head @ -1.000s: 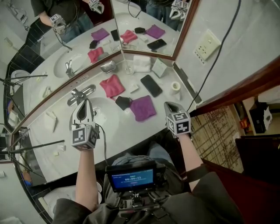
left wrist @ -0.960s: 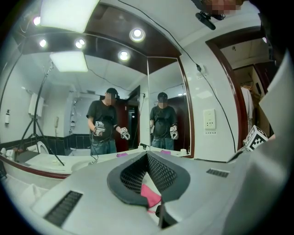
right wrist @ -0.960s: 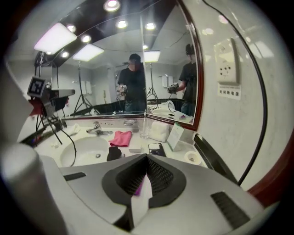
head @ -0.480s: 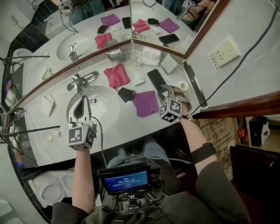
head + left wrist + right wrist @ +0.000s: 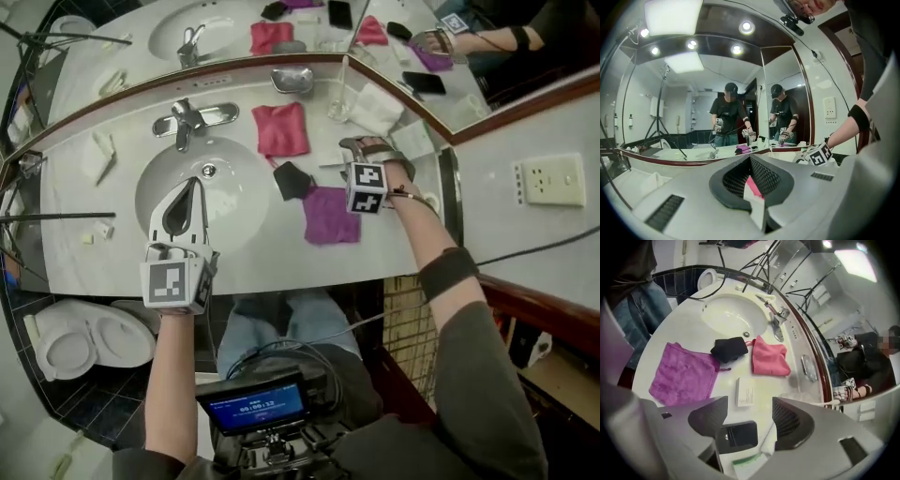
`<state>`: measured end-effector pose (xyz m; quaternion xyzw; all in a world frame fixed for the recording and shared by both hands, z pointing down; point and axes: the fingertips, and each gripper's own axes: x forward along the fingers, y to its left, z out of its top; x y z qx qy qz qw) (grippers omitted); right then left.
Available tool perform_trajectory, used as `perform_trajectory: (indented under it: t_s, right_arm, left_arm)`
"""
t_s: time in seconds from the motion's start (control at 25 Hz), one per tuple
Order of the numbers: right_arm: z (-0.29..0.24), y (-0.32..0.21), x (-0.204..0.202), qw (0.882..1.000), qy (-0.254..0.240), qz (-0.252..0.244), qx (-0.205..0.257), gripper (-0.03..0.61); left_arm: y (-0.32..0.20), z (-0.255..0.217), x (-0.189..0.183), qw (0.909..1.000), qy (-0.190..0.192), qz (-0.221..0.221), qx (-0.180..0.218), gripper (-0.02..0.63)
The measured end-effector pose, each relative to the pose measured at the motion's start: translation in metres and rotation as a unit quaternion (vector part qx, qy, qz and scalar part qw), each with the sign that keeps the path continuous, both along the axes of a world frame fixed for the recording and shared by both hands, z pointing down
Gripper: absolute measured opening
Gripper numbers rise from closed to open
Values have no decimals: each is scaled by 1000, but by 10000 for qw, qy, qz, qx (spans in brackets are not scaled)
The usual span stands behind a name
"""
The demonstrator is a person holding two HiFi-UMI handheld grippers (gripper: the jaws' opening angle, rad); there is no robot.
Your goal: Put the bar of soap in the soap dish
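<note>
Soap bar lies on the counter at mid-frame, just ahead of the right gripper, whose jaws have just been opening wide above a black phone, clasping nothing; left gripper is closed tight, empty

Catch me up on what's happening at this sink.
A person works a bathroom counter with two handheld grippers. The right gripper hovers above the boxed soap bar; its fingers have just been opening, nothing gripped between them. The left gripper hangs shut over the basin. The metal soap dish by the mirror holds no soap.
</note>
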<state>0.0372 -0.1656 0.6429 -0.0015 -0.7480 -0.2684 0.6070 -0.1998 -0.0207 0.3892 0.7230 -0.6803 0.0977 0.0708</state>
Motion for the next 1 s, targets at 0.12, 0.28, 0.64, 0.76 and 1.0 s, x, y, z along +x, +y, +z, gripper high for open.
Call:
perform_trajectory:
  t_s: [0.12, 0.28, 0.64, 0.76, 1.0]
  right_arm:
    - [25, -6, -9, 9984, 318, -399, -253, 322]
    - [52, -4, -18, 9924, 737, -800, -583, 321]
    - [77, -1, -22, 9853, 1135, -914, -887, 208]
    - [76, -2, -22, 9883, 978, -750, -897, 199]
    - [72, -2, -27, 9933, 598, -419, -900, 196]
  left_arm:
    - [-4, 10, 5, 10000, -10, -33, -41, 0]
    - [0, 25, 5, 9997, 52, -237, -82, 0]
    - [14, 44, -1, 9985, 95, -510, -173, 0]
    - [15, 45, -3, 9985, 60, -496, -215, 0]
    - [12, 44, -8, 9987, 34, -443, -231, 0]
